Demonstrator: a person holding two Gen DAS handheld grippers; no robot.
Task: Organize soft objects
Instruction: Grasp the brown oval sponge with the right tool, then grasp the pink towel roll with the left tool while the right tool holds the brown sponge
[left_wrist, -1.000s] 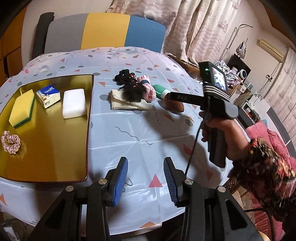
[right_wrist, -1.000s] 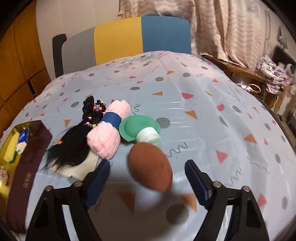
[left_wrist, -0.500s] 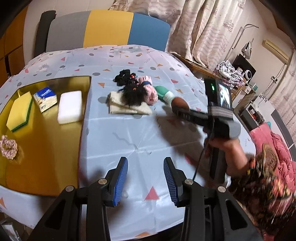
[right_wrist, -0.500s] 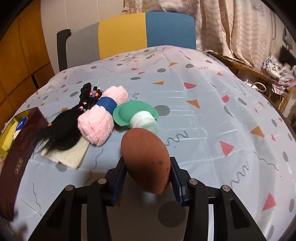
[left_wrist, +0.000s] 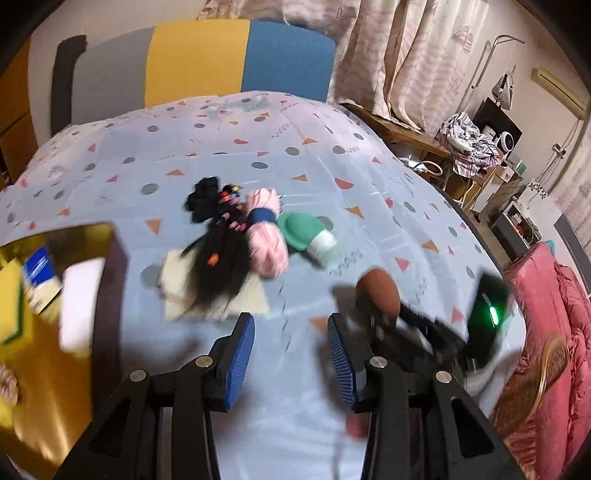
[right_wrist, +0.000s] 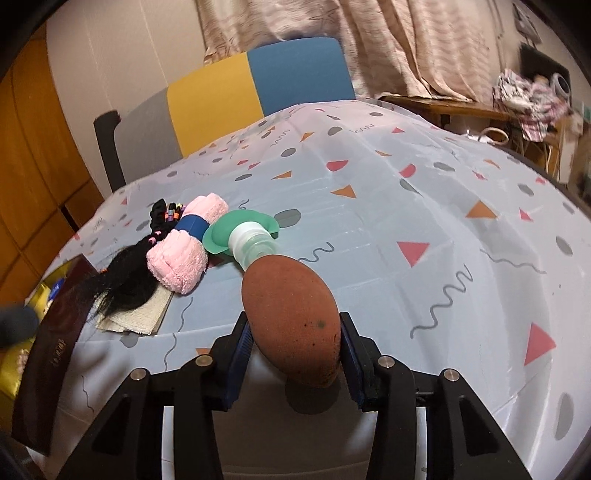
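A brown egg-shaped sponge (right_wrist: 291, 321) sits clenched between the pads of the right gripper (right_wrist: 293, 354), raised just above the patterned tablecloth (right_wrist: 424, 206). The left gripper (left_wrist: 291, 347) hangs released, holding nothing. This looks like the carry step; next the sponge likely goes to the gold tray (left_wrist: 55, 387) at left. Nearby lie a rolled pink towel (right_wrist: 184, 251) and black hairpiece (right_wrist: 122, 280). No writing is legible.

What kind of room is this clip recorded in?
Most likely a lived-in home room: a table under a patterned tablecloth, long curtains behind a colour-block chair, and a cluttered side shelf with laundry.
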